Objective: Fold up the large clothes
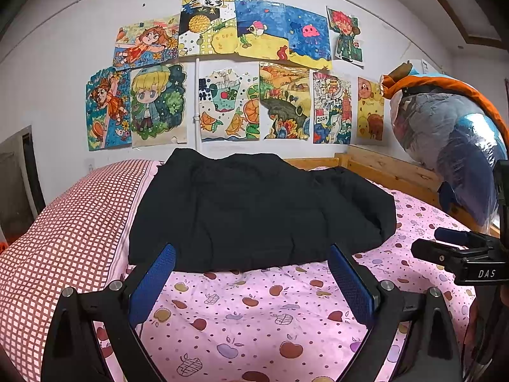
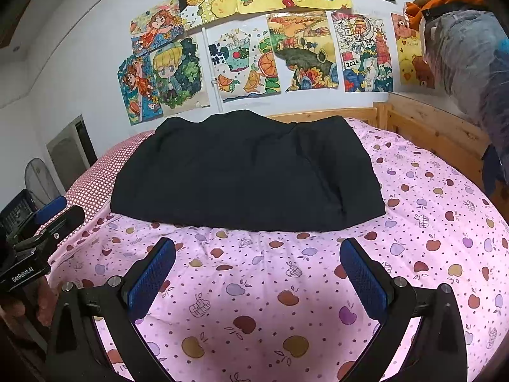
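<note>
A large black garment (image 1: 254,210) lies folded flat on the pink apple-print bed sheet (image 1: 254,318); it also shows in the right wrist view (image 2: 248,172). My left gripper (image 1: 251,254) is open and empty, its blue pads just at the garment's near edge. My right gripper (image 2: 257,248) is open and empty, a little short of the garment's near edge over the sheet (image 2: 254,302). The right gripper also appears at the right edge of the left wrist view (image 1: 445,242), and the left gripper at the left edge of the right wrist view (image 2: 51,213).
A red checked pillow (image 1: 63,238) lies left of the garment. A wooden bed frame (image 1: 391,172) runs along the far and right sides. A plastic-wrapped bundle (image 1: 451,133) sits at the right. Drawings (image 1: 229,70) cover the wall.
</note>
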### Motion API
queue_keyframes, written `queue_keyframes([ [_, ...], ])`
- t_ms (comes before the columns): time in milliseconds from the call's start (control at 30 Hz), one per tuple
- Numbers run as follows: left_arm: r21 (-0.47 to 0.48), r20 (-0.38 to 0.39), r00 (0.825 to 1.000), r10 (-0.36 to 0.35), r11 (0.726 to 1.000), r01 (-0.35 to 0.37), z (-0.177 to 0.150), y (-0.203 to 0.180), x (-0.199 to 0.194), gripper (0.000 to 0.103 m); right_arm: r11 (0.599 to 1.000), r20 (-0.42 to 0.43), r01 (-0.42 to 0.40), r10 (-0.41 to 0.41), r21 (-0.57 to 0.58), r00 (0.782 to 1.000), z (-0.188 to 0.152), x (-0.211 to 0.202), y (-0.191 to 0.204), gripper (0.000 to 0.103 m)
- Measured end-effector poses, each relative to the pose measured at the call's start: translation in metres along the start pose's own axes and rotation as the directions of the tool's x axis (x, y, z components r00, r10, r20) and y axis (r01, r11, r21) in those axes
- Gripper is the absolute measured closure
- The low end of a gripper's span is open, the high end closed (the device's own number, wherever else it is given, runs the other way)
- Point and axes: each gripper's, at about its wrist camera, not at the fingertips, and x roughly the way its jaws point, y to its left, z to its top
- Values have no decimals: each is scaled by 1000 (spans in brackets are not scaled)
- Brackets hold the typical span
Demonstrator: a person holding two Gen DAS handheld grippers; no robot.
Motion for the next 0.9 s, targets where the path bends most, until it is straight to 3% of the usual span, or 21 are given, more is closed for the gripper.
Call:
queue_keyframes([
  [900, 8, -28, 999, 34, 999, -34, -3, -1, 7, 6, 1000, -16, -6, 6, -9, 1000, 1, 3, -2, 1],
])
